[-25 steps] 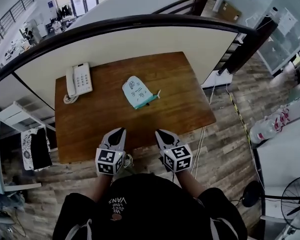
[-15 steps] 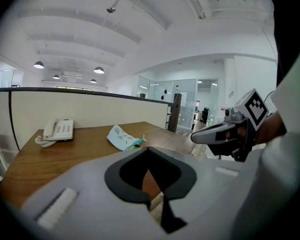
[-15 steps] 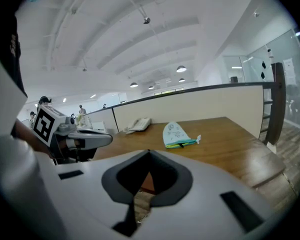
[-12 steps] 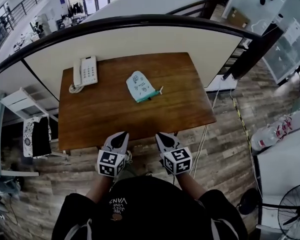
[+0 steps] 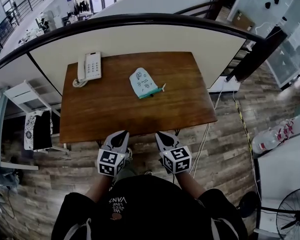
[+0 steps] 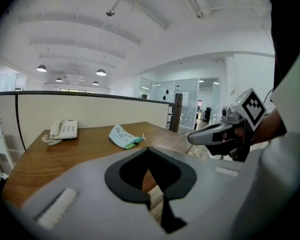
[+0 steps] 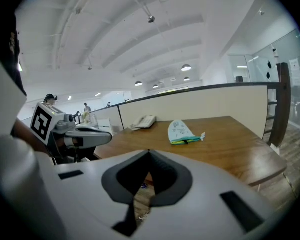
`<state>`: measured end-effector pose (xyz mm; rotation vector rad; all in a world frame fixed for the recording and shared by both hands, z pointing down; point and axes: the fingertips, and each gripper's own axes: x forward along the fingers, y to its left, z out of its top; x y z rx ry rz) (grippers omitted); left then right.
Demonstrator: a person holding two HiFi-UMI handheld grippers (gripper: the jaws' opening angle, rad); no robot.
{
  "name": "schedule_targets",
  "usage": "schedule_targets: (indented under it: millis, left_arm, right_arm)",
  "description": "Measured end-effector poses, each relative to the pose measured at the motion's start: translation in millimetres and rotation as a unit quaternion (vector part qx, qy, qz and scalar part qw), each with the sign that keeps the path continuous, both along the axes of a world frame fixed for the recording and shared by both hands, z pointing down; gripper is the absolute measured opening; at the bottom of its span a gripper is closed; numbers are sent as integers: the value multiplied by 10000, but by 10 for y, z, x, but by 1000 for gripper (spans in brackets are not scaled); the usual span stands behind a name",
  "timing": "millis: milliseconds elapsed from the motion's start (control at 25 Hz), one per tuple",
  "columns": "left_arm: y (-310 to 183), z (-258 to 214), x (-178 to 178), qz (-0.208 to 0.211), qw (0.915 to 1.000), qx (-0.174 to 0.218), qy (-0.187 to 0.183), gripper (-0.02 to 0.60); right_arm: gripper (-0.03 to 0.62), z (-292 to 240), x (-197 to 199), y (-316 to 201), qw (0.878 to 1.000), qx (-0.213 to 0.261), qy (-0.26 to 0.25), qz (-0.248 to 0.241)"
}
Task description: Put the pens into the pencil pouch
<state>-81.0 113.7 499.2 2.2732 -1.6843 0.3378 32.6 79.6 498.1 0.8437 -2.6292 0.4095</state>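
A light-blue pencil pouch (image 5: 142, 82) (image 6: 122, 135) (image 7: 180, 131) lies flat near the middle of the brown wooden table (image 5: 115, 114), toward the back. A thin dark pen-like thing (image 7: 190, 142) lies along the pouch's green edge; I cannot make out other pens. My left gripper (image 5: 122, 133) (image 6: 149, 149) and right gripper (image 5: 159, 134) (image 7: 149, 152) are side by side at the table's near edge, far short of the pouch. Both are shut with nothing between the jaws. Each shows in the other's view: right gripper (image 6: 192, 139), left gripper (image 7: 108, 136).
A white desk phone (image 5: 92, 66) (image 6: 64, 129) (image 7: 145, 121) sits at the table's back left corner. A cream partition with a dark rail (image 5: 140, 39) runs behind the table. A white rack (image 5: 25, 96) stands left, a floor fan (image 5: 295, 216) at lower right.
Both grippers' tips lay over the table's front strip; now they sit at its near edge. The table shows slightly farther off and shifted right in the head view.
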Motion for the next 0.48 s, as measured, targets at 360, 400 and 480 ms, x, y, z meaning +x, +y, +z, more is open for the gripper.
schedule_targets:
  millis: [360,400,480]
  left_arm:
    - [68,38,-8,-148,9999,-28,14,12]
    - [68,45,-10,-152,9999,-33,11,12]
    - [64,54,-12,-155,9999,-38,3,12]
  right_arm:
    - [12,47,28,37,10000,-34,39,-39]
    - [12,50,27,35,10000,-35,40,-42]
    - [12,53,22,29,10000,-39,40,-48]
